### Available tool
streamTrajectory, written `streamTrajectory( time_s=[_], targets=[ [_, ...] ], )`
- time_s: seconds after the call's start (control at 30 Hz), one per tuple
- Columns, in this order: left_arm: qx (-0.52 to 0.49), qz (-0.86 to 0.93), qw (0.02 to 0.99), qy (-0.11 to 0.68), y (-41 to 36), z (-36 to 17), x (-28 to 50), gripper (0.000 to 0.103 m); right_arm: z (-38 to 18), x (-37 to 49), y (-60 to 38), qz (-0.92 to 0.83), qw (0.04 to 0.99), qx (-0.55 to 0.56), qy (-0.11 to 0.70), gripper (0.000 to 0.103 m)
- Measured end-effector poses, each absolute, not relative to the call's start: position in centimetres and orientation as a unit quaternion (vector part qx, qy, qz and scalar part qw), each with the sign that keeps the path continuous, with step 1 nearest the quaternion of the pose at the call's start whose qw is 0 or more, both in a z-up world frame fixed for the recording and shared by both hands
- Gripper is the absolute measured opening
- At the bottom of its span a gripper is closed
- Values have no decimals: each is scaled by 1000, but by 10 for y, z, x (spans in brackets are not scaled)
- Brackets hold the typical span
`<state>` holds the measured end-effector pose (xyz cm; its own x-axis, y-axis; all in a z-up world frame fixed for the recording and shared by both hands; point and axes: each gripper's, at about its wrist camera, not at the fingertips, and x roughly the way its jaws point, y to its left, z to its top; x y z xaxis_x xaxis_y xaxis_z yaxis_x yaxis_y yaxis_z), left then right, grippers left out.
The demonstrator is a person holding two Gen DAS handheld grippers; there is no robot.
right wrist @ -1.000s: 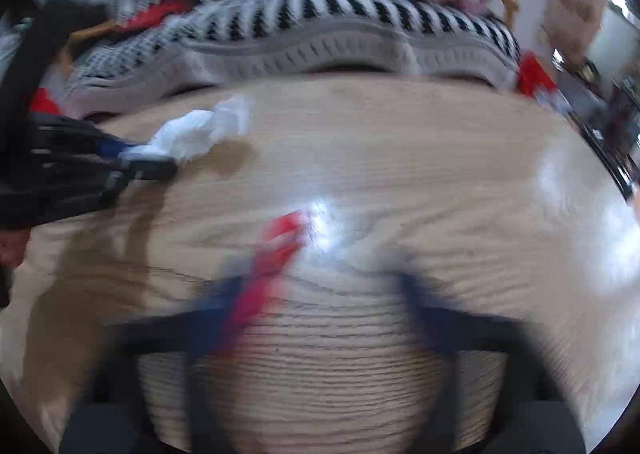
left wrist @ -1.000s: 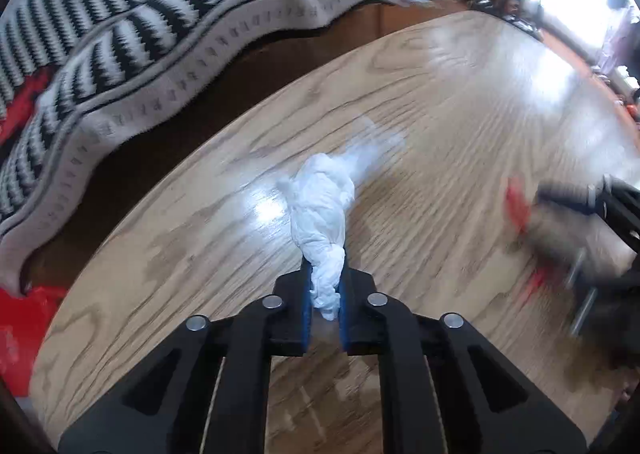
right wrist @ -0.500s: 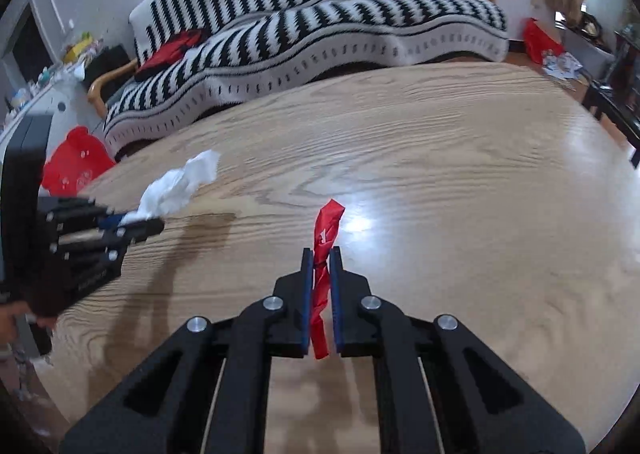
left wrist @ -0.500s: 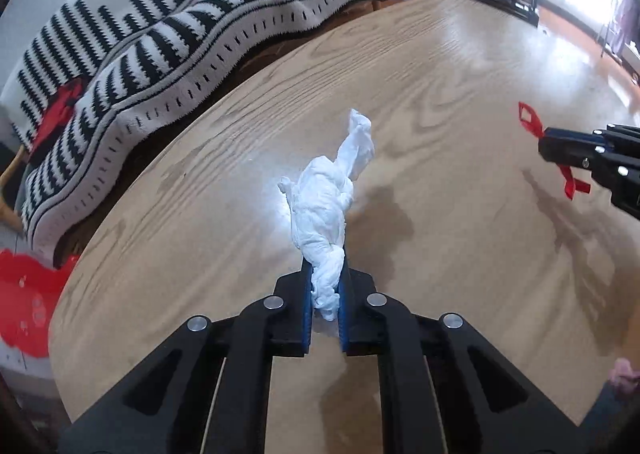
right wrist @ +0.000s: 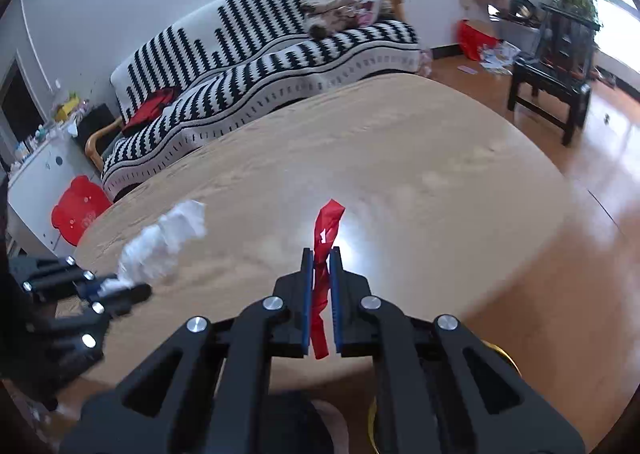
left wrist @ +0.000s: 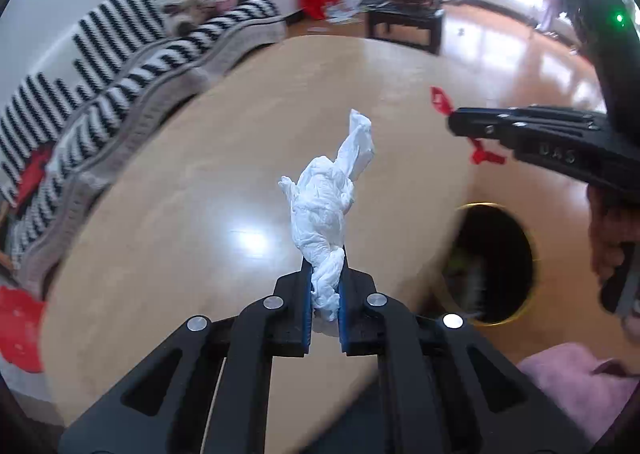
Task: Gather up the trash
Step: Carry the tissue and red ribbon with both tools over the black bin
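A crumpled white tissue (left wrist: 326, 210) is clamped between the closed fingers of the left gripper (left wrist: 325, 308) and is held up in the air above the round wooden table (left wrist: 200, 182). A twisted red wrapper strip (right wrist: 325, 254) is pinched in the same way by the right gripper (right wrist: 320, 308), whose jaws are shut to a narrow gap around it; its two ends stick out above and below the fingers. Both pieces are thus lifted off the tabletop, and nothing else is seen lying on the visible part of it. Beside the table edge, on the floor at the right of the left wrist view, a dark round bin with a gold rim (left wrist: 494, 264) is seen from above. The carrying step appears to be in hand. For the next move, each gripper would need to be brought over the bin's mouth and opened only once its load hangs inside the rim, since light paper may drift or cling to the pads.
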<state>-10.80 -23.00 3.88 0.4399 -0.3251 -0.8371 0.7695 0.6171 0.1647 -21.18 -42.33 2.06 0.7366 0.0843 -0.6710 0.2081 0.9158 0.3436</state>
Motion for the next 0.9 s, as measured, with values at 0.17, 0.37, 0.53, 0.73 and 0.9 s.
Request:
streamTrajectory(
  time_s=[0.17,0.37,0.53,0.73,0.9],
  targets=[
    [250,-363,792,423,-275,5,-169,9,-2,-290,-462,-54,900,219,372,9],
    [190,-377,766,484,-322,-57,-211,9,-67,-341,-492,-71,865,250,429,9],
    [166,-360,751,527,-341,-115,-219,9,-120,-351,-512,-82,838,275,464,9],
    [163,-330,754,544,-338,-158,-223,9,-160,-349,-523,-84,818,290,490,9],
    [130,-318,735,585,-321,-185,-210,9,-186,-342,-516,-78,802,297,512,9]
  ],
)
